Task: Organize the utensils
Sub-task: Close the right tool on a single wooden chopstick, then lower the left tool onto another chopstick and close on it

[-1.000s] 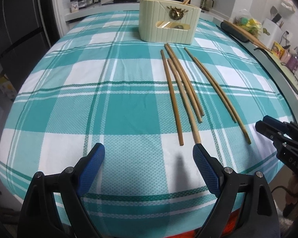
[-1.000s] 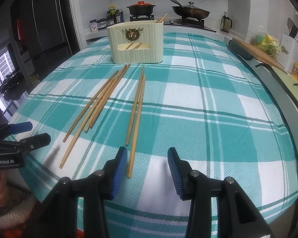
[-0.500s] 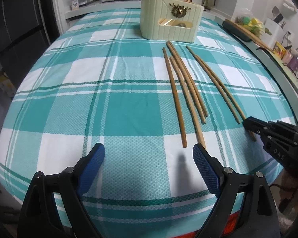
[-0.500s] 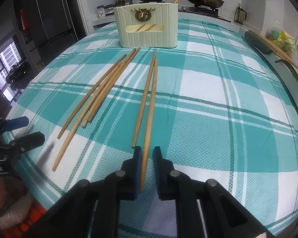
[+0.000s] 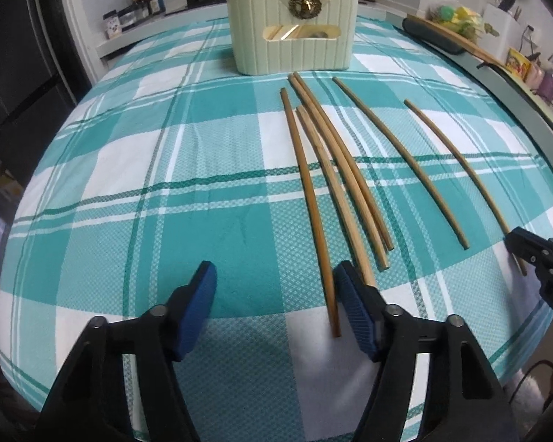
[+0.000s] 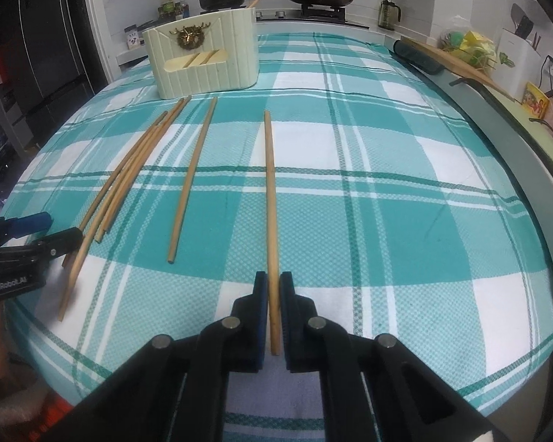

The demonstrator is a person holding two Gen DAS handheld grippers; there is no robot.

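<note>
Six chopsticks on the plaid-clothed surface (image 6: 405, 221). Nearest: one chopstick (image 6: 271, 199) pinched at its near end between the right gripper (image 6: 272, 296) fingers, near the front edge. Left gripper (image 5: 274, 294) fingers spread, holding nothing, beside a cluster of four chopsticks (image 5: 328, 169); a lone chopstick (image 6: 191, 176) lies between. Farthest: cream utensil holder (image 6: 206, 62), at the back edge.

Six bamboo chopsticks on the plaid cloth: four bunched (image 5: 331, 169), one alone (image 6: 191, 176), one (image 6: 271, 199) apart to their right, pointing toward the holder (image 6: 206, 62), a cream ribbed box holding more sticks.
</note>
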